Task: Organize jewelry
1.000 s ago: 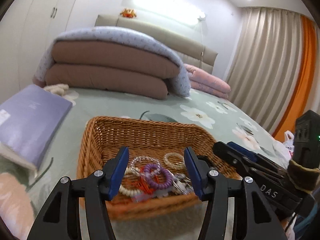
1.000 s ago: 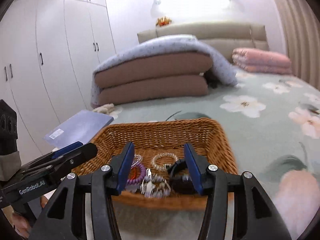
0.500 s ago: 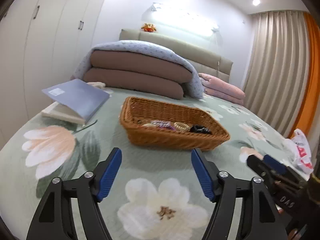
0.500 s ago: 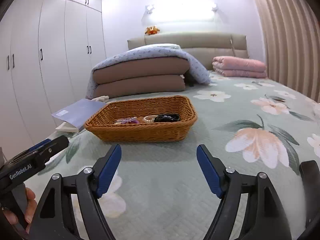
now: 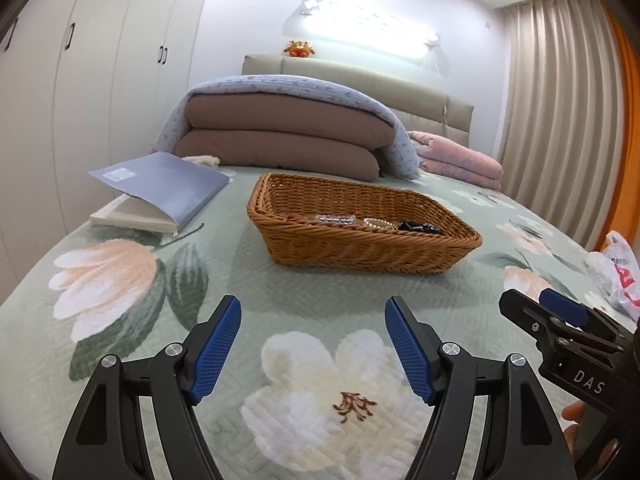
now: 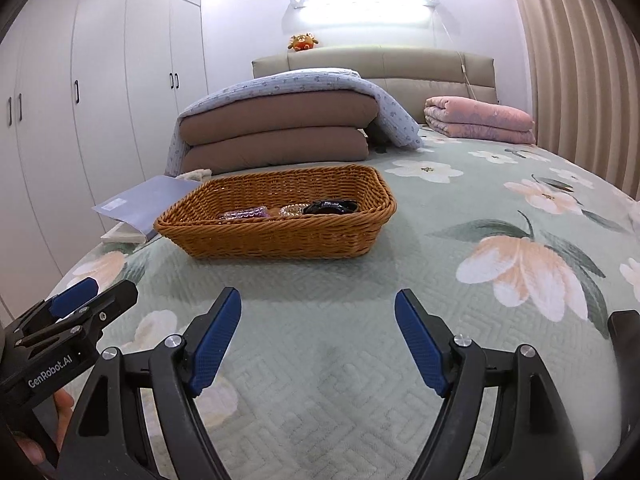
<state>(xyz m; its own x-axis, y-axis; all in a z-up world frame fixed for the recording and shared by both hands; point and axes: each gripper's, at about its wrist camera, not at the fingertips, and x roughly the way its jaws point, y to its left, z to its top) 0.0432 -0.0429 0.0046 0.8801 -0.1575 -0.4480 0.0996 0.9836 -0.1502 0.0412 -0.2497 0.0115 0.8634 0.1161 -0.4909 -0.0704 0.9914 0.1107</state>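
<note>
Both tongs, left (image 5: 313,344) and right (image 6: 318,340), gape empty; beaded bracelets (image 6: 245,213) in wicker basket (image 6: 276,236) at 12 o'clock look light, slippery—pinch across the band.

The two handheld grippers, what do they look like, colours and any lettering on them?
Both are alike. The left gripper and the right gripper each have angular matte black arms with triangular cut-outs, silver pivot screws, and jaws lined with blue textured pads. Seen side-on from the other camera, the left gripper's body bears white lettering "GenRobot.AI" and the right gripper's "DAS". No cables or sleeves show.
</note>
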